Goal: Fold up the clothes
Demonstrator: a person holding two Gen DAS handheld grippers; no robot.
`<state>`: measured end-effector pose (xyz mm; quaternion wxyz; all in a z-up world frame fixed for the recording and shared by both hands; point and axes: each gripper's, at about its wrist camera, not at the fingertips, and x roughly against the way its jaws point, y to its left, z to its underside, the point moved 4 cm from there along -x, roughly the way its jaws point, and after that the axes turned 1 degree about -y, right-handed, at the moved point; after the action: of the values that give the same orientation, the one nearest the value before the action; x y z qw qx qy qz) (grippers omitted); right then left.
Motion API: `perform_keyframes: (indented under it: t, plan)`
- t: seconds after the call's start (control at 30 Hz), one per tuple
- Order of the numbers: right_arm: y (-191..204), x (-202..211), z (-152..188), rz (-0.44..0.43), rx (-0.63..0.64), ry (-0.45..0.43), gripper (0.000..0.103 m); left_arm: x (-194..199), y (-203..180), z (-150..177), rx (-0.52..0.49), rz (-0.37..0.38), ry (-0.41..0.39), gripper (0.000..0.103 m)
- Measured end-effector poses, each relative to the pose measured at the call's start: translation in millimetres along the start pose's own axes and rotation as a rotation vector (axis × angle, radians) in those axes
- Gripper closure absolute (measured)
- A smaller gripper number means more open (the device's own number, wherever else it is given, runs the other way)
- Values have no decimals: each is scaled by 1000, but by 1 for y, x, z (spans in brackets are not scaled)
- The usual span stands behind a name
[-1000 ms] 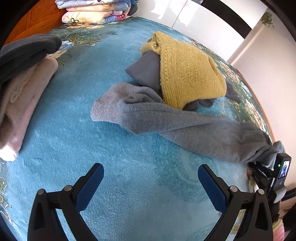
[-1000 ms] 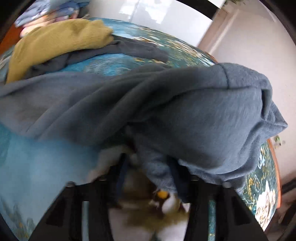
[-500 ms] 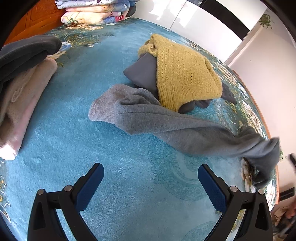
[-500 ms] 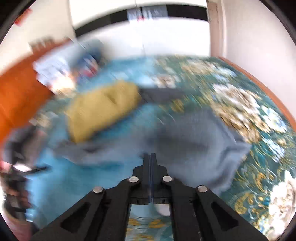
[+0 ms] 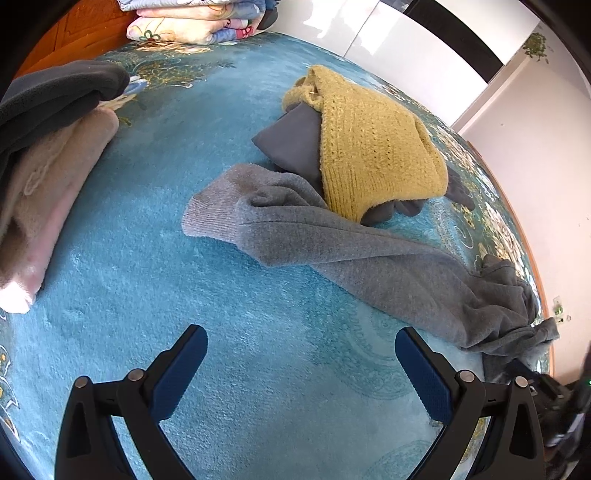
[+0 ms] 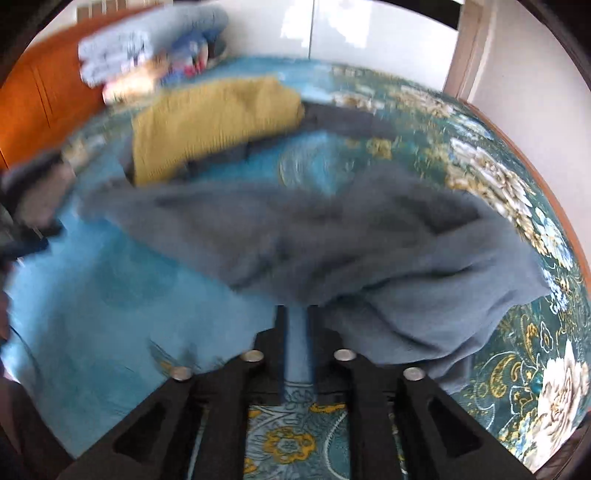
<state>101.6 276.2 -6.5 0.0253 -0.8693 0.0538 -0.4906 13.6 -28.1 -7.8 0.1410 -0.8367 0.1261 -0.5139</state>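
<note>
A grey sweater (image 5: pixel 354 254) lies stretched across the blue bedspread (image 5: pixel 184 288), its cuff end at the left and its bunched body at the right bed edge. It also shows, blurred, in the right wrist view (image 6: pixel 332 240). My left gripper (image 5: pixel 301 363) is open and empty, above bare bedspread in front of the sweater. My right gripper (image 6: pixel 297 314) has its jaws nearly together, with a narrow gap, at the sweater's near edge; the tips are hidden under the cloth, so a hold cannot be told. It shows dimly at the lower right of the left wrist view (image 5: pixel 554 402).
A yellow knit sweater (image 5: pixel 373 144) lies on a dark grey garment (image 5: pixel 291 140) behind the grey one. Folded pink (image 5: pixel 44 192) and dark (image 5: pixel 55 96) clothes lie at the left. Folded quilts (image 5: pixel 195 22) sit at the headboard. The bed edge runs along the right.
The right gripper let go of the sweater's bunched end, drew back with jaws shut, and now is at the sweater's edge again. The sweater's right end dropped onto the bed. The left gripper stayed put.
</note>
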Motion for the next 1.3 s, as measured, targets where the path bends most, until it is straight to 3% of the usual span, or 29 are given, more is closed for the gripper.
perform_keyframes:
  t: [0.03,0.1,0.27,0.5,0.53,0.57,0.6,0.73,0.87,0.9,0.97,1.07,1.17,1.3]
  plan:
    - [3,-7,1,18,18,10,60,-1,0,0,-1,-2,1,0]
    - [10,-18,-2,26,56,9,59,-2,0,0,-3,-6,3,0]
    - [19,-48,-31,-92,6,52,54,-4,2,0,1,-9,12,0]
    - [18,-76,-78,-269,-219,43,54,3,10,-10,41,16,-5,0]
    - [17,-74,-90,-271,-235,19,59,4,11,-10,45,18,-7,0]
    - [12,-71,-102,-271,-259,-9,70,4,11,-11,47,20,-8,0]
    - [5,-66,-116,-277,-293,-44,73,4,12,-11,49,21,-8,0]
    - [-41,-49,-168,-272,-508,-213,73,3,11,-12,49,25,-4,0]
    - [-62,-60,-168,-252,-590,-155,69,-4,8,-9,37,19,19,0]
    - [-60,-58,-164,-272,-578,-155,66,-5,7,-8,35,16,20,0]
    - [-50,-50,-154,-294,-510,-160,53,-6,5,-5,28,15,22,0]
    - [-25,-34,-128,-231,-303,-141,47,-4,2,-4,16,18,19,0]
    - [-1,-28,-94,-75,-59,-89,47,-3,-1,-3,10,17,16,0]
    - [22,-44,-56,205,258,-14,47,0,-2,-3,6,17,11,0]
